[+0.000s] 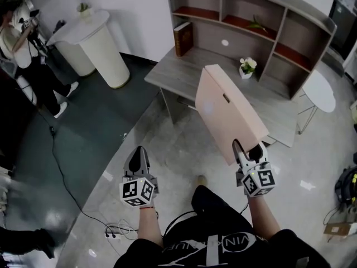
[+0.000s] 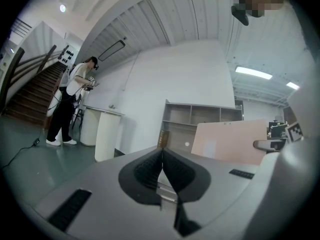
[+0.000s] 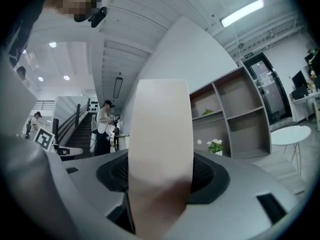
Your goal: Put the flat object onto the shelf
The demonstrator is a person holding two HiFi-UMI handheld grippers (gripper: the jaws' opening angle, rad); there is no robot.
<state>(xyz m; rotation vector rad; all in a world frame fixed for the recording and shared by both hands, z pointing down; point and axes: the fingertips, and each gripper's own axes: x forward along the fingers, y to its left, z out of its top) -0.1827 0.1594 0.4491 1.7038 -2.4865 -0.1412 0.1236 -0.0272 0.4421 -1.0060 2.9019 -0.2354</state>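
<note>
right gripper clamping board by near edge | left gripper riding closed, empty | board looking stiff, probably light, top-heavy

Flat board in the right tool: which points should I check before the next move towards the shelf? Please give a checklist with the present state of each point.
1. Grip on the flat board: ok, the right tool is shut on its near edge.
2. Left tool free: ok, jaws together, nothing between them.
3. Shelf ahead of the board: ok, it stands on the far side of the desk.
4. Way over the desk: not ok, a flower pot stands on it in front of the shelf.
5. Board fits a compartment: cannot tell.
</note>
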